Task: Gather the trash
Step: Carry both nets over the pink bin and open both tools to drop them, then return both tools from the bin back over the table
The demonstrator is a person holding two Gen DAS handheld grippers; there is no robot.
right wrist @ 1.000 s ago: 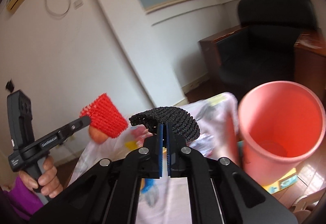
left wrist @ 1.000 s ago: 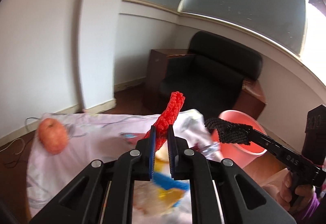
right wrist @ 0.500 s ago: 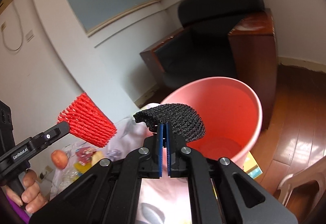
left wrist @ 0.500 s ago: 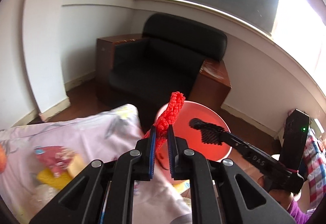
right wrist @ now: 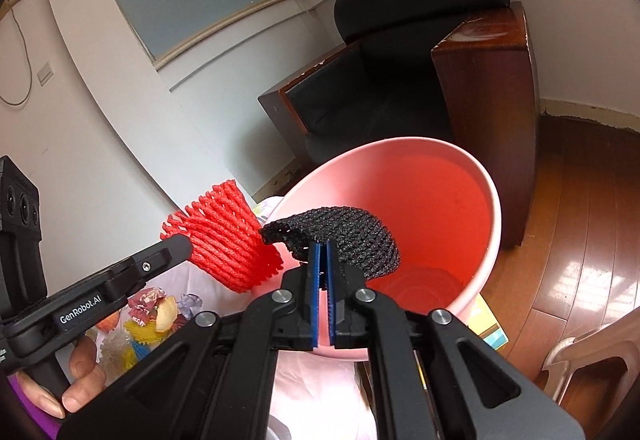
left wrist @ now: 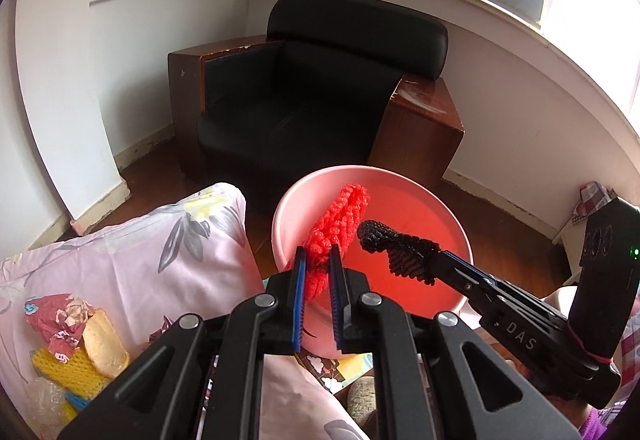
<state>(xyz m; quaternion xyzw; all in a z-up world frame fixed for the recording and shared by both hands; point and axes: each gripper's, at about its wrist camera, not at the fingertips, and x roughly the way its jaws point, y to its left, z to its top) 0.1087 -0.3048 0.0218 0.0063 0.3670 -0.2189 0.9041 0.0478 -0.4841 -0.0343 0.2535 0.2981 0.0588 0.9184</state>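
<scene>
My left gripper (left wrist: 318, 260) is shut on a red foam fruit net (left wrist: 336, 224) and holds it over the near rim of the pink bucket (left wrist: 448, 216). My right gripper (right wrist: 322, 252) is shut on a black foam net (right wrist: 340, 236) held over the same bucket (right wrist: 490, 200). The right gripper also shows in the left wrist view (left wrist: 434, 260), with its black net (left wrist: 400, 250) beside the red one. The left gripper and red net (right wrist: 228, 232) show in the right wrist view at the bucket's left rim.
A table with a pink flowered cloth (left wrist: 152, 252) holds more trash: a red wrapper (left wrist: 52, 316), a bread piece (left wrist: 102, 344), a yellow net (left wrist: 64, 368). A black armchair (left wrist: 312, 88) with wooden sides stands behind the bucket. A plastic chair (right wrist: 592, 352) stands at lower right.
Both grippers have swung from over the table to the pink bucket, carrying their nets. The red and black nets are now over the bucket's mouth, close together.
</scene>
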